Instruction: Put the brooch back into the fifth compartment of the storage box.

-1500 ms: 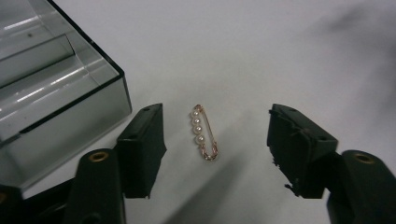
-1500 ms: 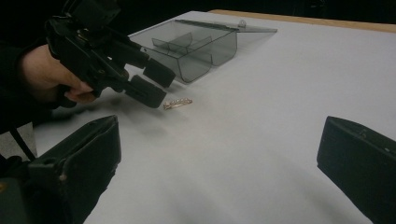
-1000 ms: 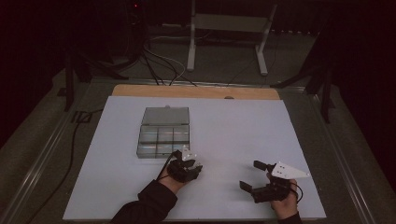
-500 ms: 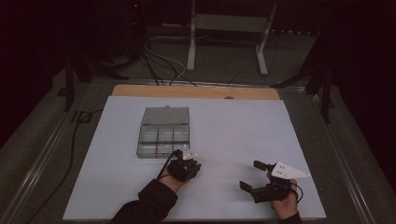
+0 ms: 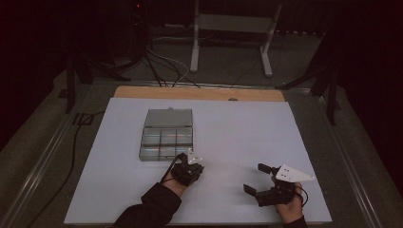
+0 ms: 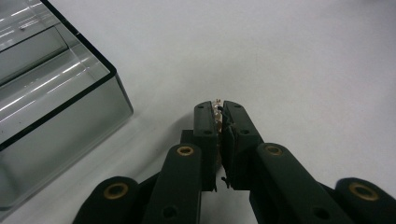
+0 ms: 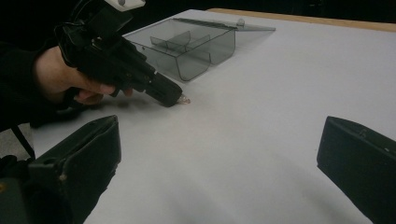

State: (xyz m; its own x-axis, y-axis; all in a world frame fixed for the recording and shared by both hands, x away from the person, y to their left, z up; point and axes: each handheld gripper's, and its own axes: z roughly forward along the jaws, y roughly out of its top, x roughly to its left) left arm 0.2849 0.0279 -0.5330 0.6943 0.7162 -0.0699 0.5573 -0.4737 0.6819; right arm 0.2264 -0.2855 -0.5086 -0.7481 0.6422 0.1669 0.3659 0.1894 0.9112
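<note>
Left gripper [image 6: 219, 108] clenched on tiny object [image 6: 217, 106] — too small to identify, right gripper [image 5: 260, 178] released.

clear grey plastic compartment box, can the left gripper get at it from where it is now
Probably yes: the left gripper sits just off the near corner of the clear grey plastic compartment box, lid open, bare white table between them. But its jaws are shut on a small pale object.

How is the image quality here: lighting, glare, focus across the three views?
High view: dim, dark surroundings, only the white table well lit. Left gripper view: the clear box carries streaky glare, and the small item in the left gripper is soft. Right gripper view: the right gripper is near and blurred, with a faint shadow under the hand.
</note>
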